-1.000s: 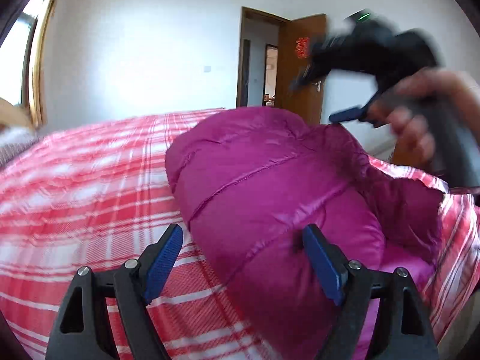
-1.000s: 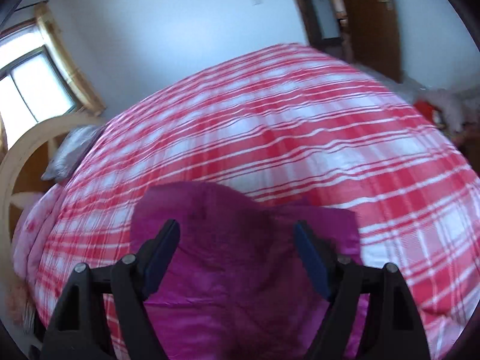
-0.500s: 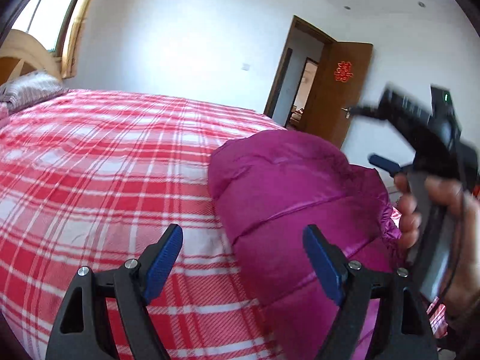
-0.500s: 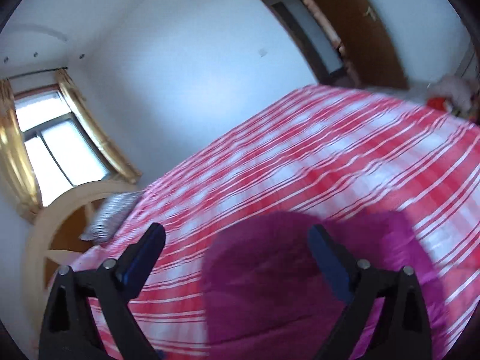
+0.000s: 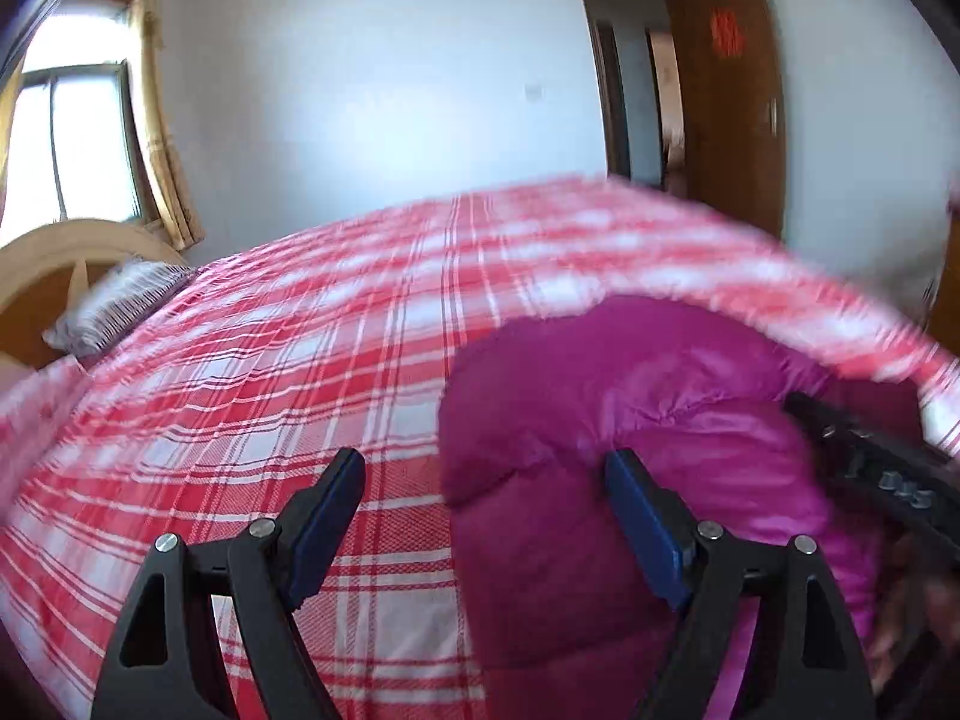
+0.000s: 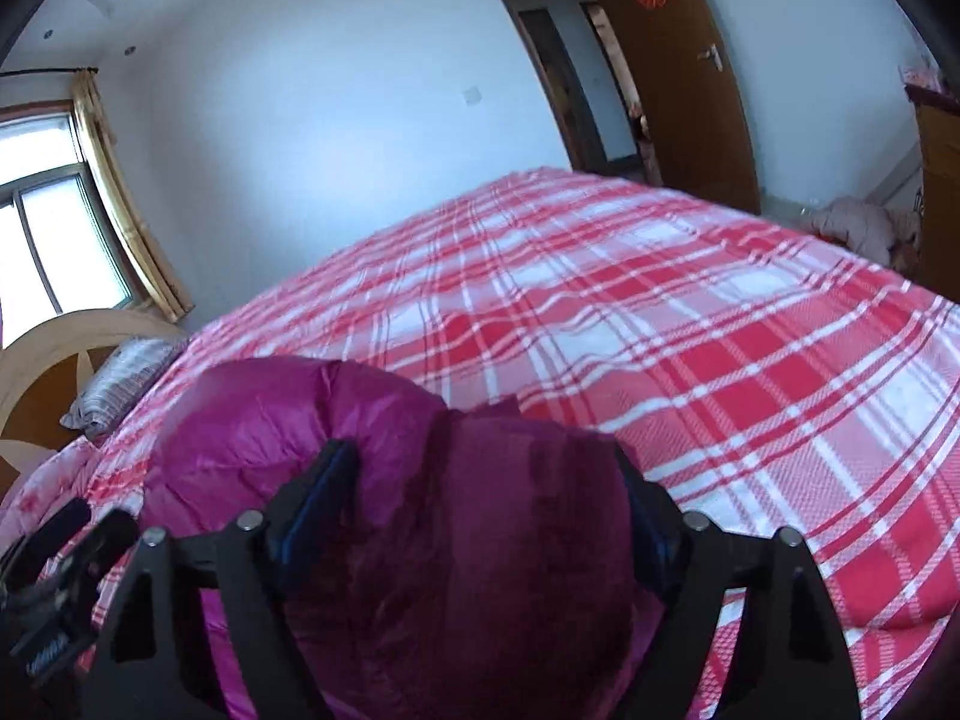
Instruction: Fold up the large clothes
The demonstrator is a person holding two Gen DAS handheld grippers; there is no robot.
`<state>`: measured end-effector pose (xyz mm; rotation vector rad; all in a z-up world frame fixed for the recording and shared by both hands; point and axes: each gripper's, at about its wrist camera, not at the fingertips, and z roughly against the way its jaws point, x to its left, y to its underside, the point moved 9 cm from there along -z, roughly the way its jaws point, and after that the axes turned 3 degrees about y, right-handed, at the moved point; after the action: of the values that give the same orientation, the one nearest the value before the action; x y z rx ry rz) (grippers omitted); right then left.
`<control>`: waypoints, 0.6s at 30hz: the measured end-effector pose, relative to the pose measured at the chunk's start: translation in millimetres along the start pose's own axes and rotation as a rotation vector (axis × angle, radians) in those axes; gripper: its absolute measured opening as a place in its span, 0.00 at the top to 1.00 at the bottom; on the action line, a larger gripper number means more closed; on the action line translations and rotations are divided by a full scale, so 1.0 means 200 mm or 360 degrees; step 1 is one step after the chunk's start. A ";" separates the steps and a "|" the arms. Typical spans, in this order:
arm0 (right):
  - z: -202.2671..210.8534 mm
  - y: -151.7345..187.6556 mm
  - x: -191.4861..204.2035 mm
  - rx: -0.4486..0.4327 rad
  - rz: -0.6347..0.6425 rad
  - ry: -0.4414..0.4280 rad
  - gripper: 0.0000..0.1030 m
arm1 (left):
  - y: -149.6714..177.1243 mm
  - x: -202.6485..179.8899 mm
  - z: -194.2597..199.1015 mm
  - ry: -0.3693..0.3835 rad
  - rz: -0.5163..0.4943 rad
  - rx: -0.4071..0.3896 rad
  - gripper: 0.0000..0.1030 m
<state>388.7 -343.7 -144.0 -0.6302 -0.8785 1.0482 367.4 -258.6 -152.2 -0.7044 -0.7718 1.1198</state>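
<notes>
Both grippers have swung back over the jacket (image 5: 630, 480), which lies bunched near the bed's (image 6: 660, 312) edge.
Left gripper (image 5: 480, 516) gapes, empty; right gripper (image 6: 486, 504), jaws just narrowing, straddles a puffy fold. Pinch thin fabric, then fold.

Both grippers, left (image 5: 483, 531) and right (image 6: 489, 513), have black angular frames, silver screws and blue pads (image 5: 639, 531).
</notes>
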 end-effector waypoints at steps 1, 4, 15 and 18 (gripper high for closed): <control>-0.03 0.02 0.00 0.0039 0.0011 0.0006 0.18 | 0.03 -0.02 -0.04 -0.0058 -0.0042 0.0029 0.19; -0.11 0.07 -0.02 0.0146 -0.0002 0.0027 0.17 | 0.10 -0.03 -0.15 -0.0133 -0.0066 0.0059 0.18; -0.21 0.17 -0.03 0.0348 0.0044 0.0138 0.16 | 0.16 -0.01 -0.23 -0.0087 0.0007 0.0124 0.15; -0.23 0.18 -0.03 0.0366 0.0074 0.0176 0.15 | 0.17 -0.01 -0.24 -0.0082 0.0013 0.0133 0.14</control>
<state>409.4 -337.6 -197.2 -0.5119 -0.6384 1.1266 388.5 -256.6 -206.6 -0.6112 -0.7621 1.1749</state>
